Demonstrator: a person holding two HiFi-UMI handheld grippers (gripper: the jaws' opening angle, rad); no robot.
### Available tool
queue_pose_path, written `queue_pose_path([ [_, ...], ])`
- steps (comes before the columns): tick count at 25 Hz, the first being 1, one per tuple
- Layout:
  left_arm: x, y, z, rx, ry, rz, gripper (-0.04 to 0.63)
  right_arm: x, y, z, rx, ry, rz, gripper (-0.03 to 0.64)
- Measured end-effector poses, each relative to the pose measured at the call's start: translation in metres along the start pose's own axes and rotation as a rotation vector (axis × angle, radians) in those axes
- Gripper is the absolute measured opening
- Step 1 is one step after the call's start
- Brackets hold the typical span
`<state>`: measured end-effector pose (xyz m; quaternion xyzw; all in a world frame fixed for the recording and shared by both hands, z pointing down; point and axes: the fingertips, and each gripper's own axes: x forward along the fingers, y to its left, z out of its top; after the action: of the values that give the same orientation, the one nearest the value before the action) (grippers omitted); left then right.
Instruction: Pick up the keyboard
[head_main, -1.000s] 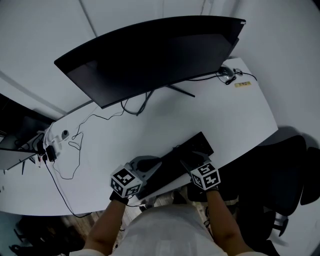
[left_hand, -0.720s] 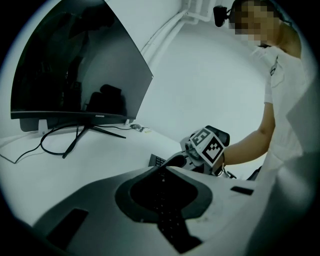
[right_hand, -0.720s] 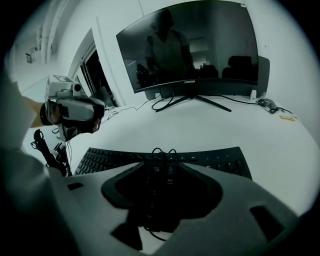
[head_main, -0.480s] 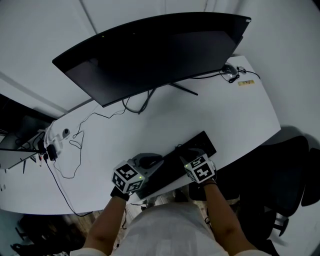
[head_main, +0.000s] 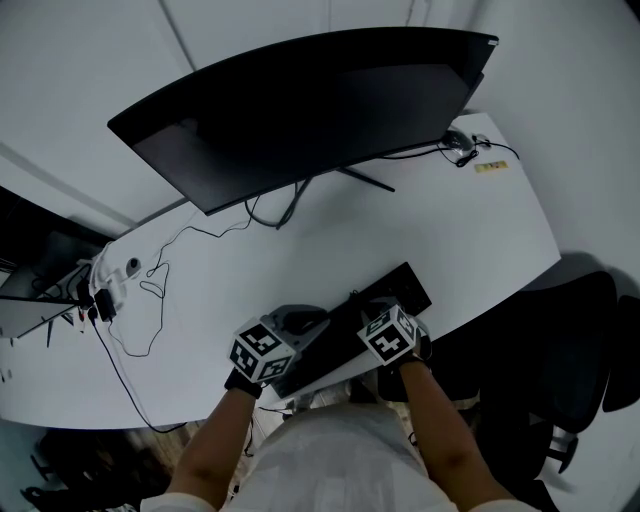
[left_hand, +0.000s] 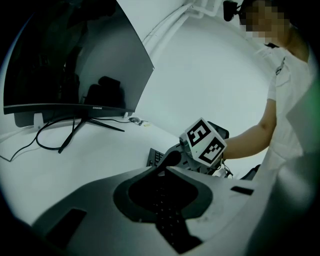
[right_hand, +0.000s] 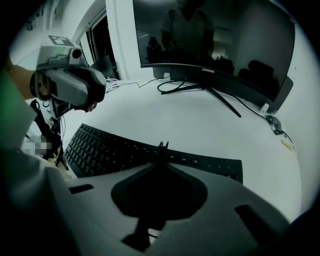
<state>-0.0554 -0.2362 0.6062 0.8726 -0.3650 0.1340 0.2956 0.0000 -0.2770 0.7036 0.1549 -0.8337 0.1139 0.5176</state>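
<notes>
A black keyboard (head_main: 400, 287) lies slantwise along the near edge of the white desk (head_main: 450, 230). My left gripper (head_main: 320, 324) is over its left end, jaws shut, tips (left_hand: 169, 159) together just above the keys (left_hand: 156, 158); I see nothing clamped. My right gripper (head_main: 380, 308) points steeply down at the keyboard's middle. Its jaws have just been closing, and the thin tips (right_hand: 161, 149) now meet at the keyboard's (right_hand: 110, 150) near edge with nothing visible between them. The right marker cube (left_hand: 204, 142) shows close by in the left gripper view.
A wide curved monitor (head_main: 300, 110) on a splayed stand fills the back of the desk. Loose cables (head_main: 160, 290) and plugs (head_main: 100, 300) lie at the left. A small dark device (head_main: 453, 142) and a yellow label (head_main: 487, 168) sit far right. A black chair (head_main: 570, 340) stands right.
The right gripper has shifted up and to the left over the keyboard and rolled, its cube now showing a different tilt. The left gripper has barely moved.
</notes>
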Motion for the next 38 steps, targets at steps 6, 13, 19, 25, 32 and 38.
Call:
queue_pose_path([
  [6,0.002,-0.001,-0.006,-0.010,0.036,0.006,0.028,-0.003,-0.001,0.001,0.104,-0.045,0.016,0.018],
  [13,0.005,-0.001,-0.012,-0.014,0.114,0.005,0.153,-0.013,0.004,0.006,0.100,-0.107,0.017,0.017],
  [19,0.005,0.004,-0.013,-0.019,0.154,0.004,0.190,-0.037,0.012,0.028,0.043,-0.201,0.014,0.017],
  [25,0.008,0.005,-0.023,-0.018,0.248,-0.015,0.255,-0.063,0.023,0.054,-0.038,-0.283,0.016,0.017],
  [32,0.008,0.003,-0.023,-0.013,0.263,-0.036,0.265,-0.085,0.037,0.077,-0.123,-0.350,0.021,0.017],
  [38,0.005,-0.005,-0.025,0.001,0.288,-0.082,0.265,-0.102,0.053,0.096,-0.206,-0.424,0.054,0.017],
])
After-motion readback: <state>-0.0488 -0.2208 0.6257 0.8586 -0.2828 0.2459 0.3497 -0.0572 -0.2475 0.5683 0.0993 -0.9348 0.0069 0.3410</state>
